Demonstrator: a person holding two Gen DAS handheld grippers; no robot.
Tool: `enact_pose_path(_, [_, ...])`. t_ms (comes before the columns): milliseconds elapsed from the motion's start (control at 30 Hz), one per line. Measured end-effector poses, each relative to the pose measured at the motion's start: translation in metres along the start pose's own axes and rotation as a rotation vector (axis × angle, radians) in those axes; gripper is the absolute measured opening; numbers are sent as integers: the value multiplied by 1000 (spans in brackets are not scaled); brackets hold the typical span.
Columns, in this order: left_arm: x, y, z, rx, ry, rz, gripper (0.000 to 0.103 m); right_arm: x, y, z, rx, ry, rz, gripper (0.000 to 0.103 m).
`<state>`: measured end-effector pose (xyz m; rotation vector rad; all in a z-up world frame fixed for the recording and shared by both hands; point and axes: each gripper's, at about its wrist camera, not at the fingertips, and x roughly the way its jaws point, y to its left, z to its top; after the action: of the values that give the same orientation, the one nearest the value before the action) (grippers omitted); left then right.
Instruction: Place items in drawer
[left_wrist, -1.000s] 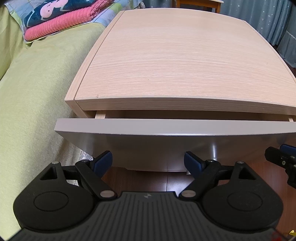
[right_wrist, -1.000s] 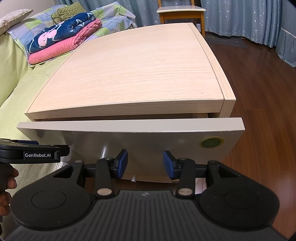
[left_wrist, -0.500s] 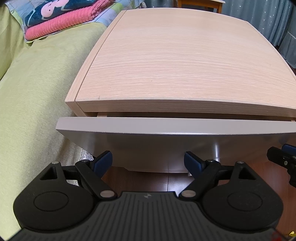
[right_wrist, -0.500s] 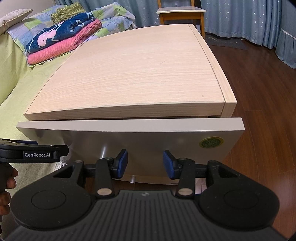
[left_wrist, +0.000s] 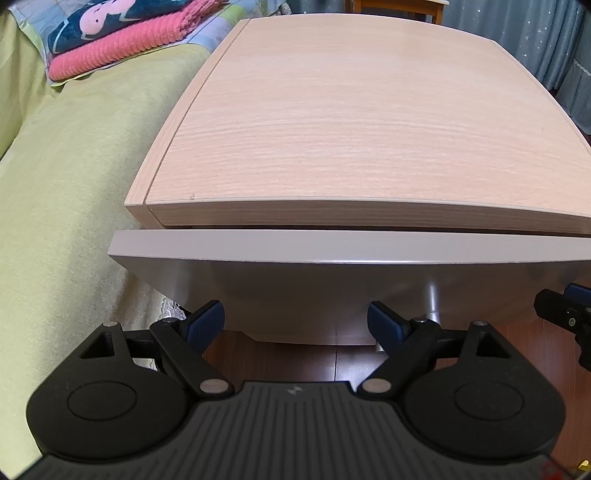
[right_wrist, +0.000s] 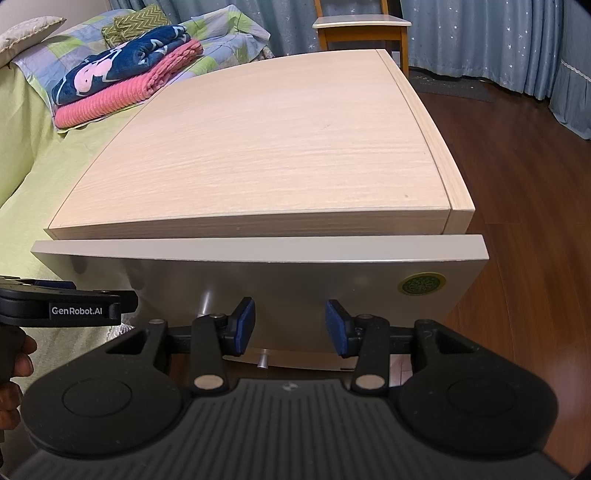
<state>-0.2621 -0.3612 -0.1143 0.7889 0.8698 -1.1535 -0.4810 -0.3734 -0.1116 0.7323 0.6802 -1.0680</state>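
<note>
the drawer (left_wrist: 351, 251) sits at the top of a light wood cabinet (left_wrist: 354, 122), its grey front standing only a thin gap off the cabinet edge — nothing of its inside shows. a round green sticker (right_wrist: 421, 285) marks the front's right corner, and a metal knob (right_wrist: 263, 360) pokes out low down, seen between the right gripper's fingers.

the left gripper (left_wrist: 295, 321) hangs in front of the drawer's left half, its blue-padded fingers spread wide with nothing between them. the right gripper (right_wrist: 290, 325) faces the drawer's middle, fingers also apart and empty — a narrower gap than the left's. neither touches the front. a hand (right_wrist: 14, 365) holds the left gripper's handle at the edge of the right view.

left of the cabinet lies a bed (left_wrist: 62, 206) with a green cover, folded blankets (right_wrist: 125, 81) on it. a chair (right_wrist: 362, 29) stands behind, on wood floor (right_wrist: 517, 184).
</note>
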Motion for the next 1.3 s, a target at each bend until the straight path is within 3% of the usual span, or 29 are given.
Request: enact_pose_path(1300, [16, 2, 11, -1, 3, -4, 86, 4, 1, 7, 15, -3, -12, 39])
